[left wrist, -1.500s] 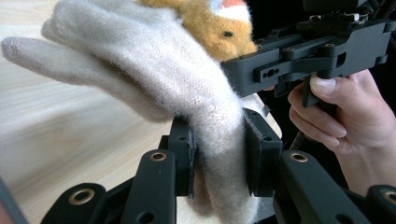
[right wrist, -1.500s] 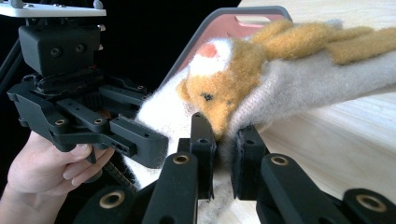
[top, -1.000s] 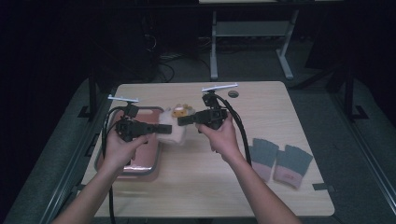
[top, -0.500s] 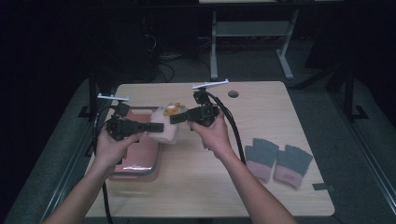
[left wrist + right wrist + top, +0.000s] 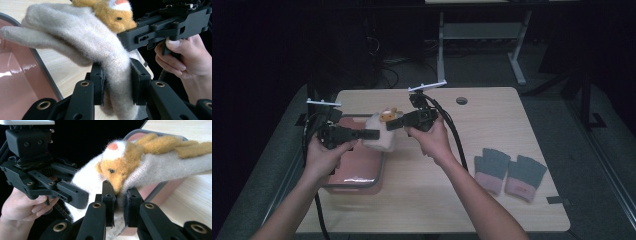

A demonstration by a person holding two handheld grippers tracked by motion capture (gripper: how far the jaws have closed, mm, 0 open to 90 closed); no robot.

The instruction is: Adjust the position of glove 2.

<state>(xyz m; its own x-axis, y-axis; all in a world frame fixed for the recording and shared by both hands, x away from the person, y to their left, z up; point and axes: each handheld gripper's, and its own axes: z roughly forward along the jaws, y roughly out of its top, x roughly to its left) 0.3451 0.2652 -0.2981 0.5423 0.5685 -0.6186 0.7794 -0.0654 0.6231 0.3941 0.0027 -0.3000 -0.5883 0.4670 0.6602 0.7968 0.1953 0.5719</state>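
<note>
Fuzzy cream wool, a mitten (image 5: pixel 379 135) with an orange plush animal face, hangs stretched above the pink tray (image 5: pixel 357 172) because the left gripper (image 5: pixel 117 83) and right gripper (image 5: pixel 119 202) each pinch one edge, seemingly to spread it flat.

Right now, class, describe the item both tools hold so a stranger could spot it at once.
Start at the pink tray on the table's left. Above its far edge, the left tool and right tool pinch a cream woolly glove. Unlike the grey gloves at right, it bears an orange animal face.
</note>
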